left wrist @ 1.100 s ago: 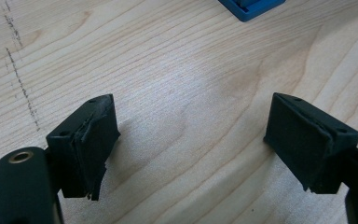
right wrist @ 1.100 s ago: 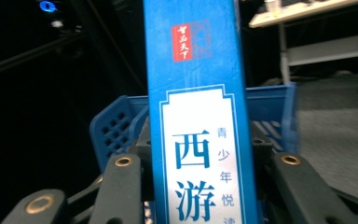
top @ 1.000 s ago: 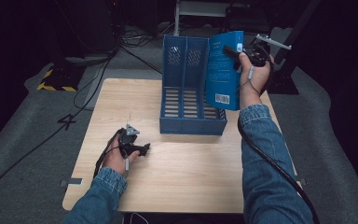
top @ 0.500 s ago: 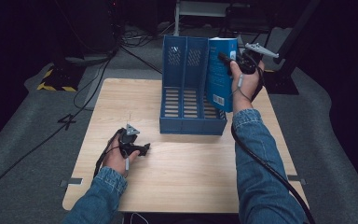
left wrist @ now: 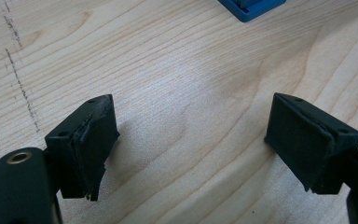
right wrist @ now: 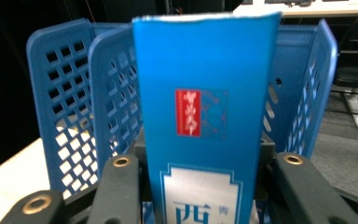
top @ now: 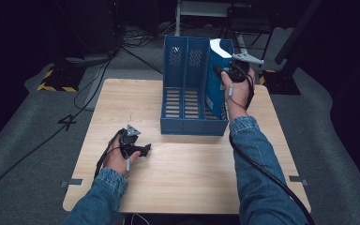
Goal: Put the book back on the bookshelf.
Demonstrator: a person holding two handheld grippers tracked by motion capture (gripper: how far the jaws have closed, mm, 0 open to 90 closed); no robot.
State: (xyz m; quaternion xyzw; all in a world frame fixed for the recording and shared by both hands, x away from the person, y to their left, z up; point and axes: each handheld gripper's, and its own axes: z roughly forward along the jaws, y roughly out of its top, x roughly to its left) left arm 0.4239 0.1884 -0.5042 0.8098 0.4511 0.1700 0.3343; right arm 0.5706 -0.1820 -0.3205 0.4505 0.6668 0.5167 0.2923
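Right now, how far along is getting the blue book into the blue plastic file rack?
Done: the right gripper is clamped on the blue book, held upright and partly lowered into the rightmost slot of the blue plastic file rack.
In hand: seating it.
Left: let go and withdraw. The left gripper rests open on the light wooden table.

The blue file rack (top: 193, 89) stands at the far middle of the wooden table (top: 192, 178) — a big wall in the way. Its right slot is taken up by the blue book (top: 214, 77). The two left slots are free. The near half of the table is open — lots of room to move.
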